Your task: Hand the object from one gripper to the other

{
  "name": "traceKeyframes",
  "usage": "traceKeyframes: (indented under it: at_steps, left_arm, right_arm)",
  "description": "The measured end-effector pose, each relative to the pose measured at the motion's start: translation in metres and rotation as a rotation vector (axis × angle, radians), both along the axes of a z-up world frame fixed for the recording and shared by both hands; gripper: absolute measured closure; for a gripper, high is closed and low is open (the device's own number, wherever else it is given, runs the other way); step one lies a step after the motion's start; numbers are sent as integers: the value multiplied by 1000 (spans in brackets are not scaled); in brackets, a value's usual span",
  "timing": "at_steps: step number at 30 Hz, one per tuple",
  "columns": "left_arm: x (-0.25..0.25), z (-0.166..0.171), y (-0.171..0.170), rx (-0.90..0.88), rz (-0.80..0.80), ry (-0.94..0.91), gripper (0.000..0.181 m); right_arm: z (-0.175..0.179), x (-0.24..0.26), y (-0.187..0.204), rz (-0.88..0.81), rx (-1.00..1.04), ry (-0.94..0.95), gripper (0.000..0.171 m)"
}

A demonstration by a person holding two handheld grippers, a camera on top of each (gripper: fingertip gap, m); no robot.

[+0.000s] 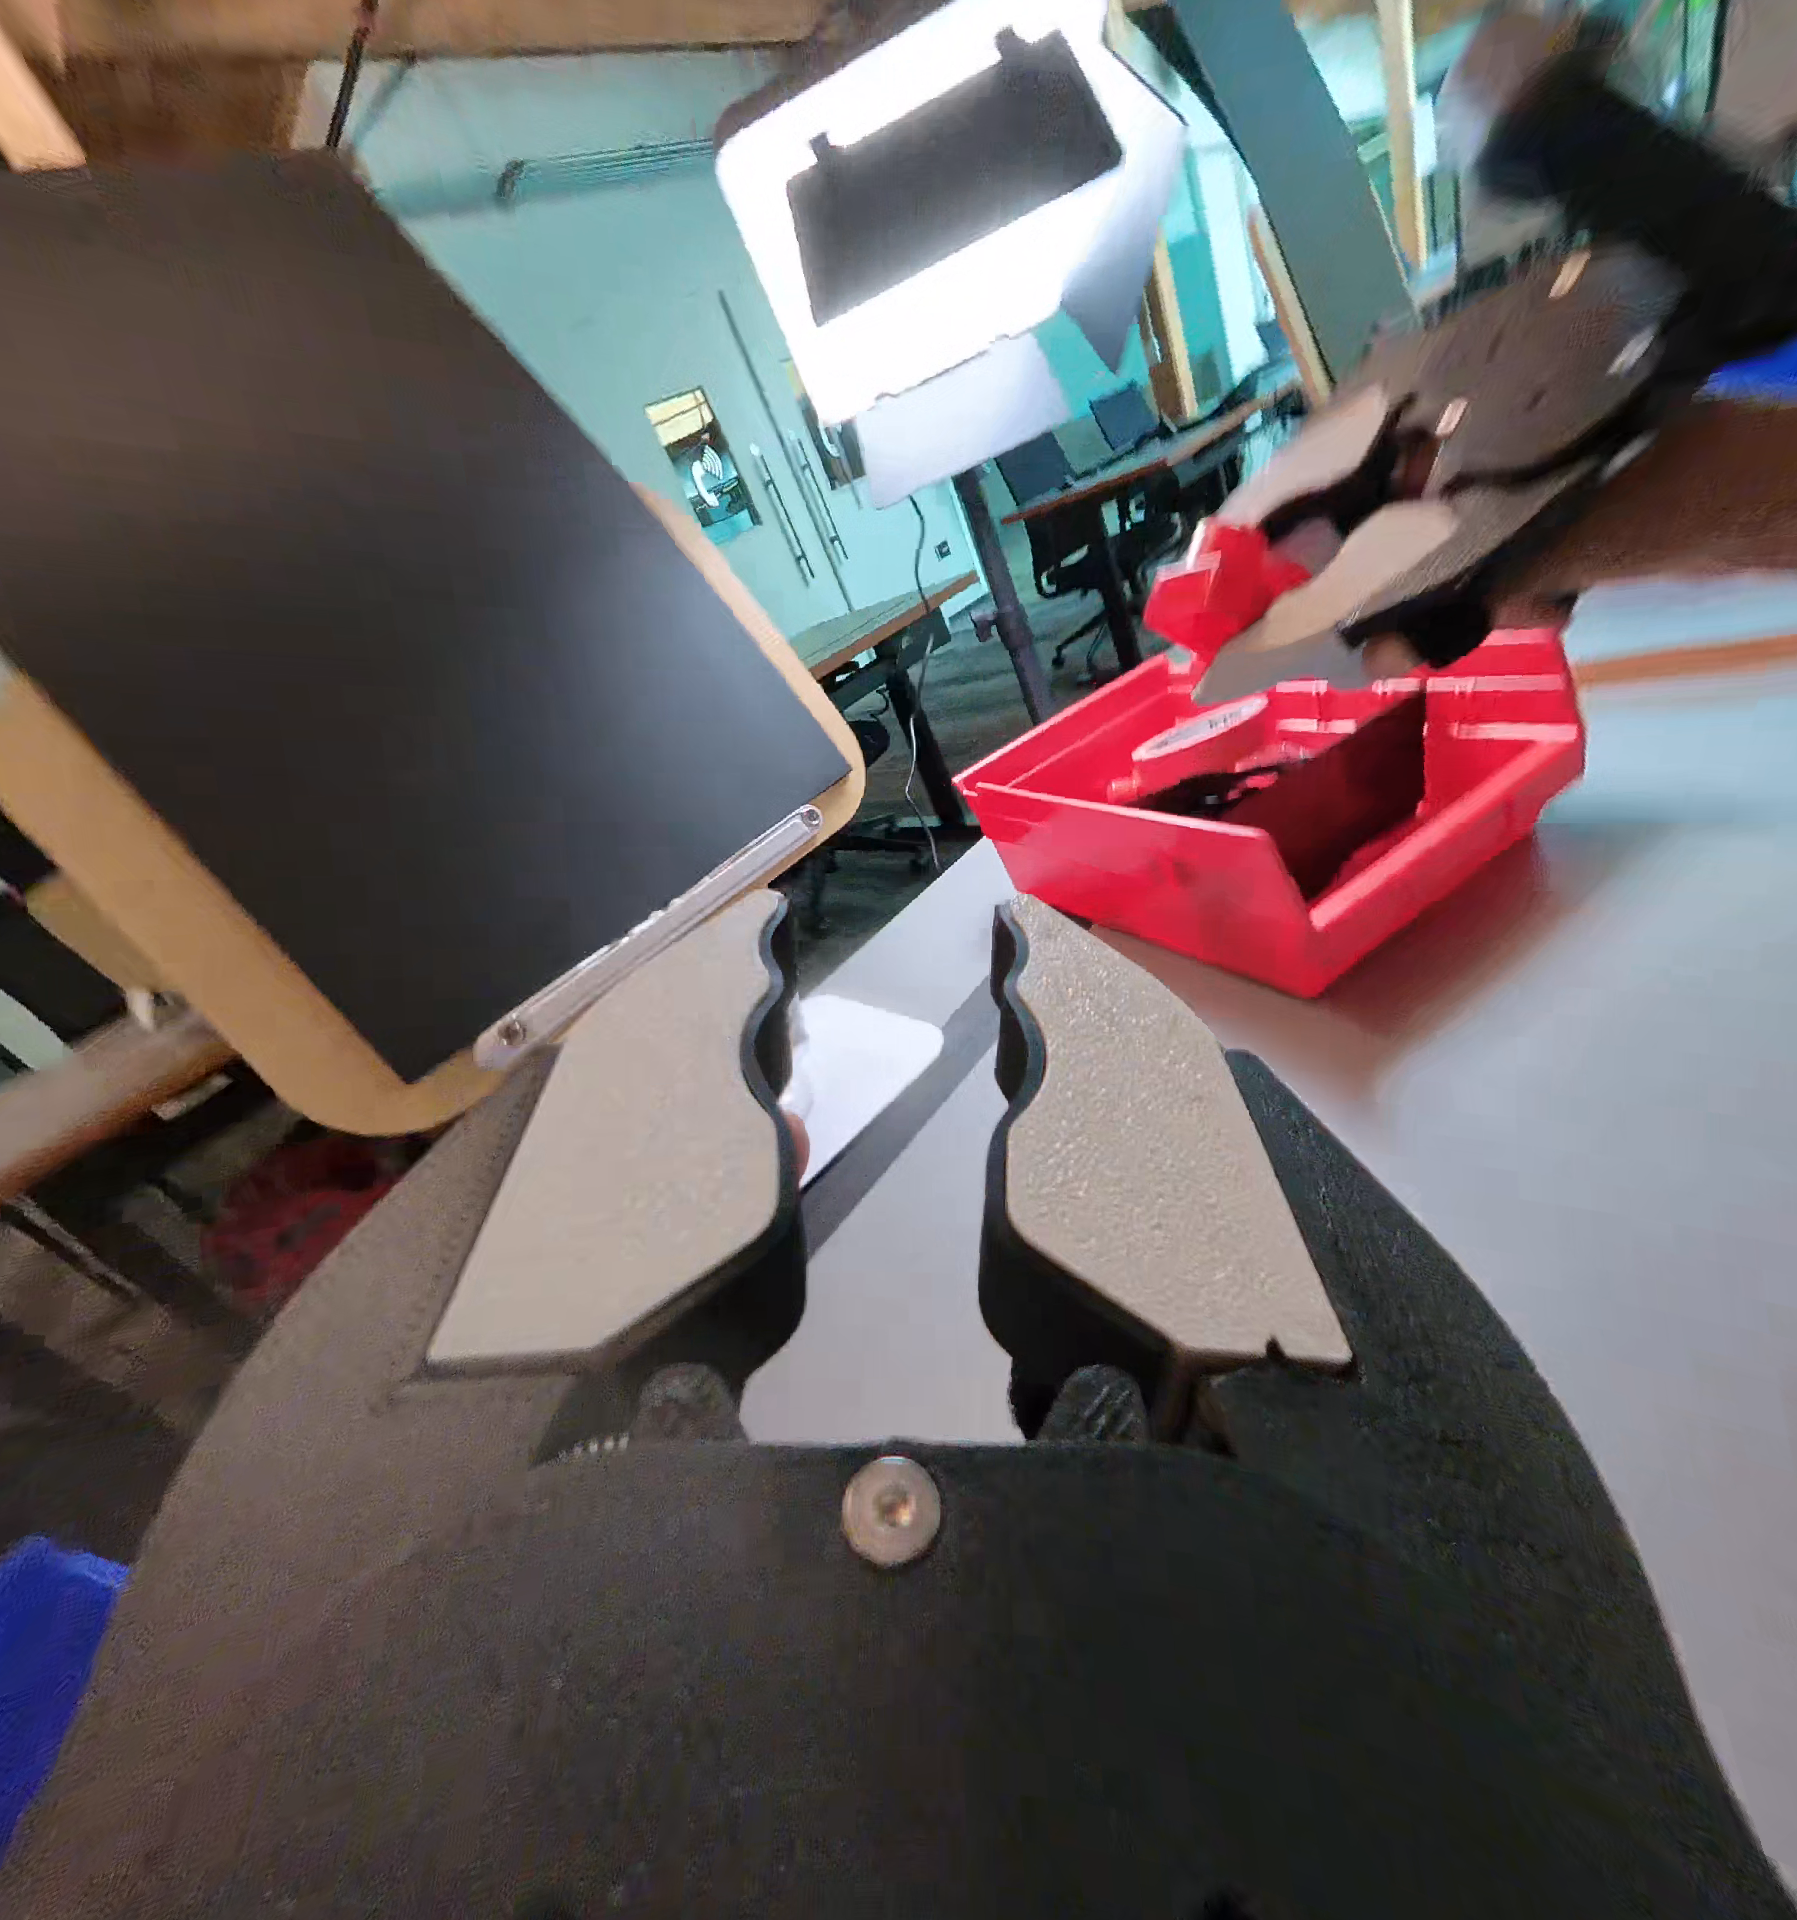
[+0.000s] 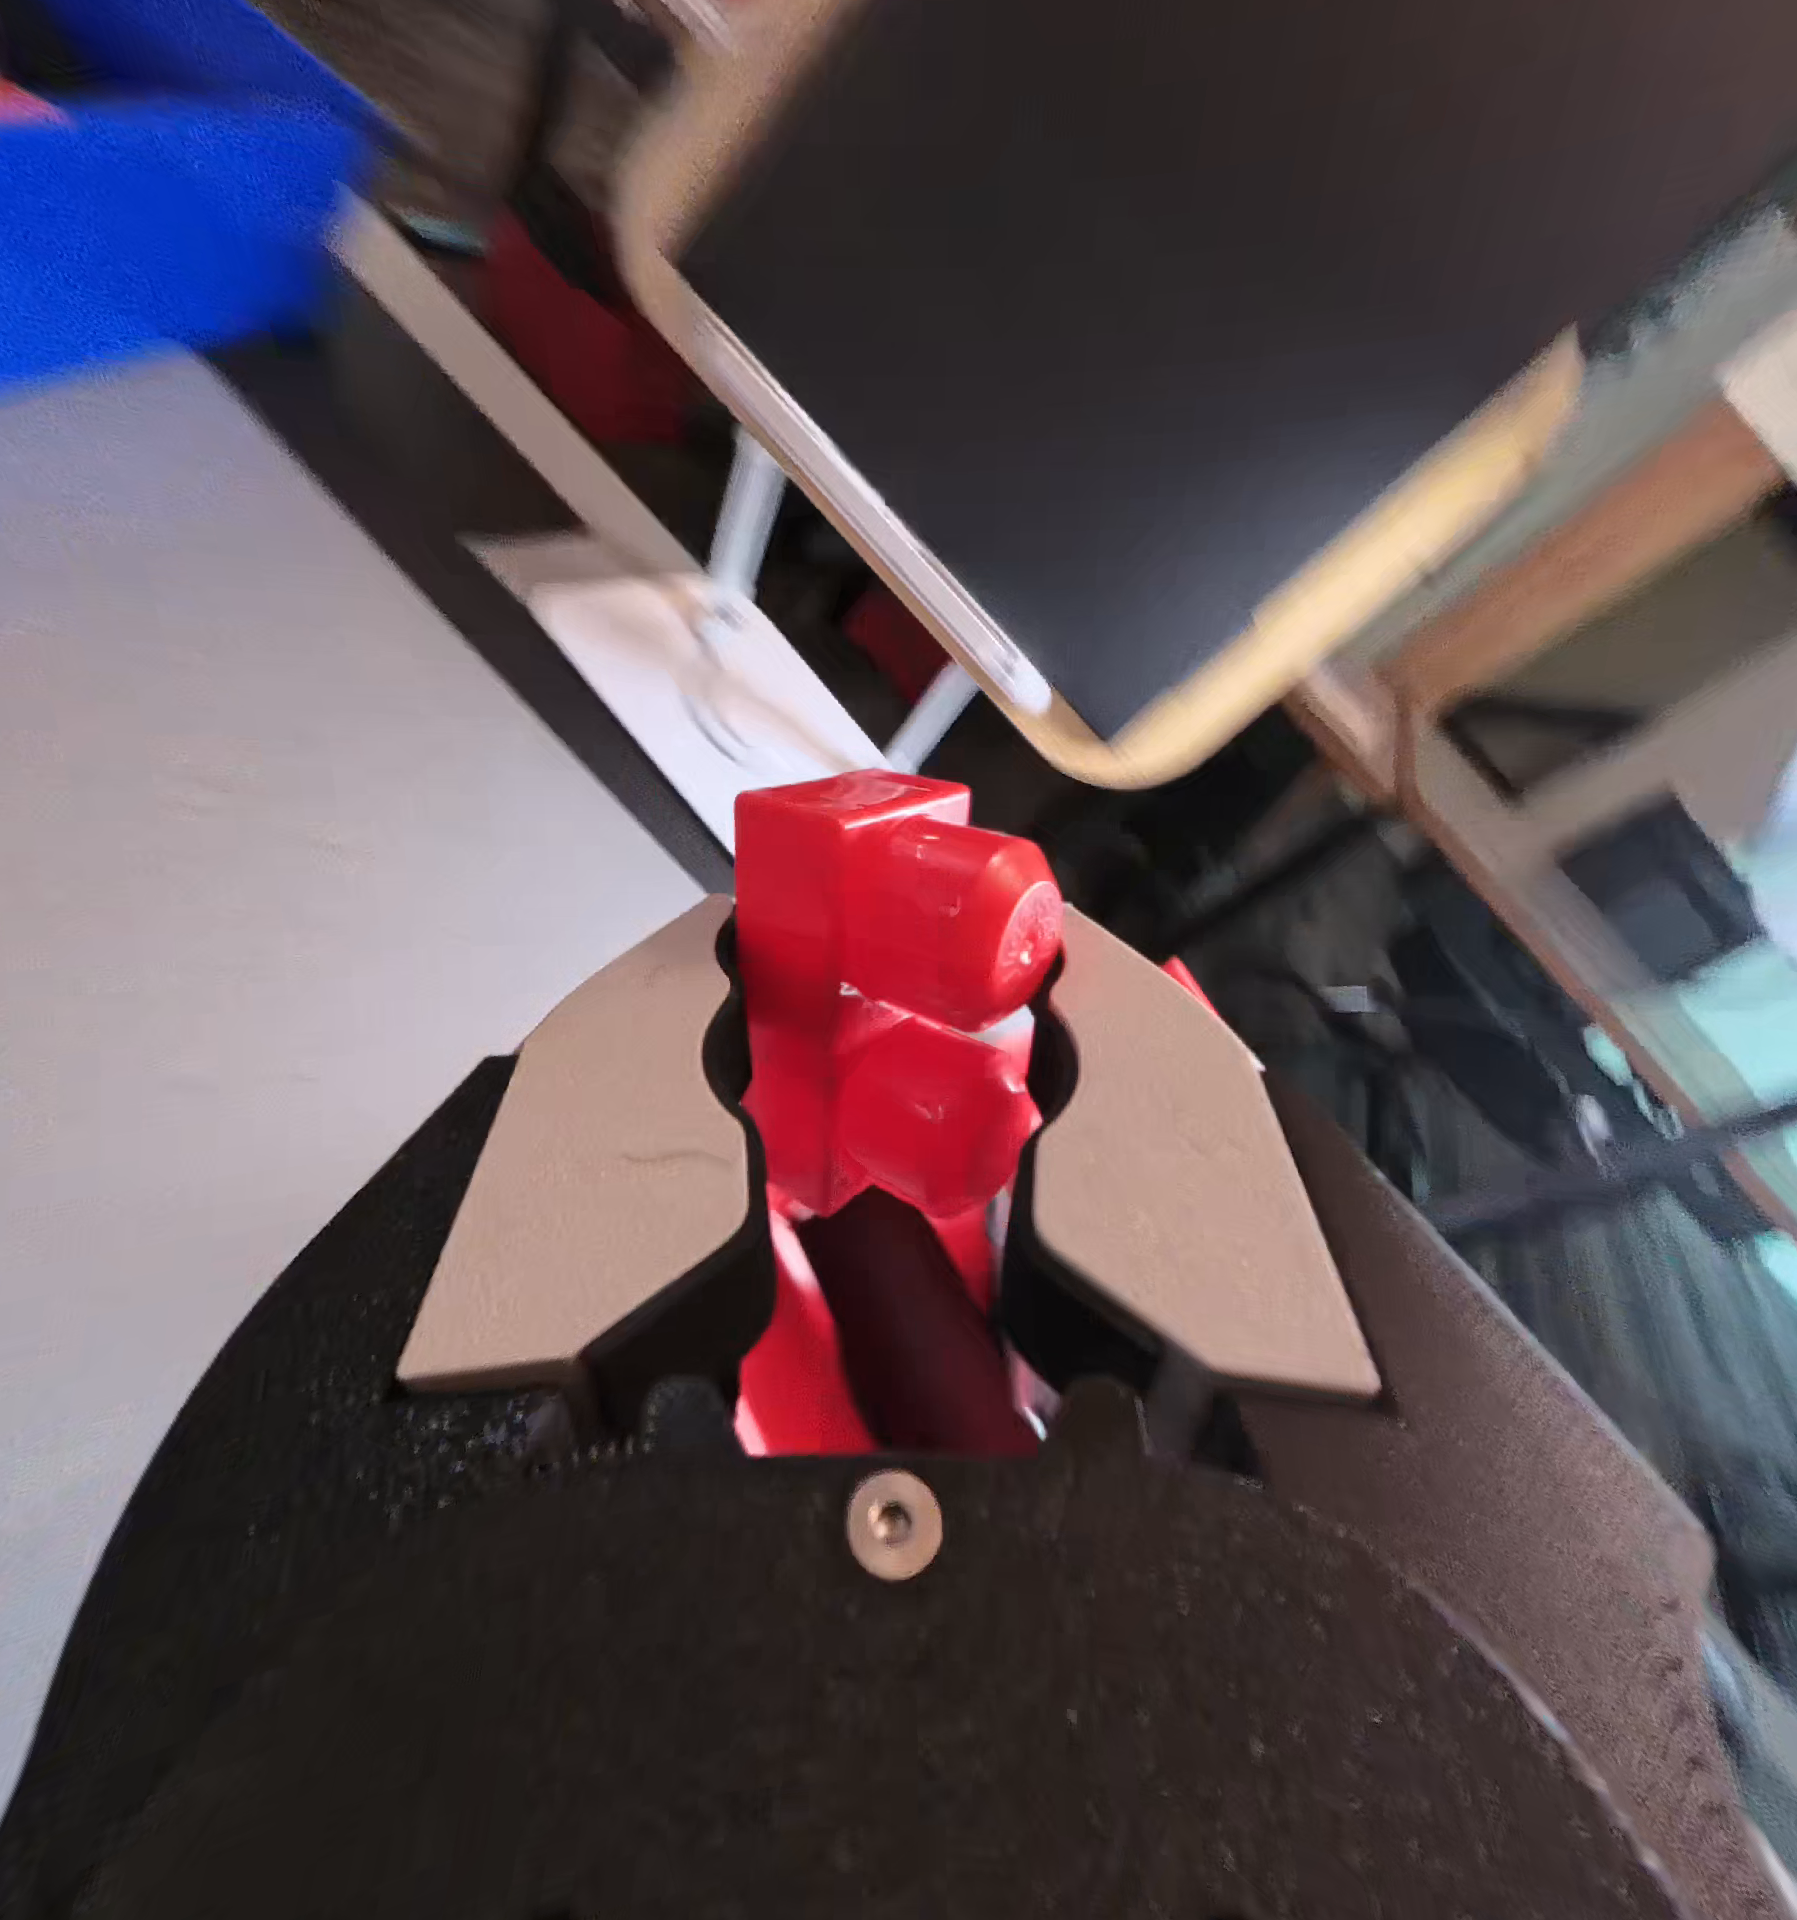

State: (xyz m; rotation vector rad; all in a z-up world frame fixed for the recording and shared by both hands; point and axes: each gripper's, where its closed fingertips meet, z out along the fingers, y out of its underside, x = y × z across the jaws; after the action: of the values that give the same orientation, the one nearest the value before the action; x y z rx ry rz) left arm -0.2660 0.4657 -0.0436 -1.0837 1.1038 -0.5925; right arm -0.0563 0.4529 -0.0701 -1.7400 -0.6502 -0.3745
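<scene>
My right gripper [image 2: 889, 997] is shut on a red plastic object [image 2: 873, 987] with rounded knobs, which sticks out past the fingertips. In the left wrist view the right gripper [image 1: 1258, 613] shows at the upper right, blurred, holding the red object [image 1: 1211, 592] in the air above the red bin [image 1: 1185, 873]. My left gripper [image 1: 894, 966] is open and empty, its jaws apart over the grey table edge, well to the left and below the right gripper.
The red bin holds a tape roll [image 1: 1200, 743] and dark items on the grey table [image 1: 1600, 1091]. A black-and-tan chair back [image 1: 354, 623] [image 2: 1133, 364] stands close by. A blue bin [image 2: 115, 229] sits at the far left. A light panel [image 1: 946, 208] stands behind.
</scene>
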Motion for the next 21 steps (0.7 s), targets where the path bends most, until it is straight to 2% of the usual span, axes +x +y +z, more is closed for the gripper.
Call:
traceKeyframes:
  at_steps: [2, 5, 6, 9, 12, 15, 21]
  left_arm:
    - [-11, 9, 10, -85, -2, -71, 147]
    - [-24, 19, 19, -113, 17, -123, 150]
    - [-27, 20, 21, -115, 27, -124, 149]
    - [-34, 23, 26, -117, 48, -131, 149]
    - [-40, 25, 31, -112, 73, -130, 149]
    - [-48, 26, 38, -116, 112, -116, 149]
    - [-90, 36, 61, -174, 248, -79, 151]
  right_arm:
    - [-19, 59, 24, -123, -129, 20, 120]
    - [-38, 123, 59, -234, -228, 96, 118]
    - [-41, 135, 68, -251, -263, 148, 107]
    - [-20, 149, 83, -249, -216, 279, 104]
    - [4, 142, 77, -215, -124, 312, 108]
    - [18, 116, 56, -142, -28, 349, 111]
    - [16, 18, -27, 103, 91, 567, 119]
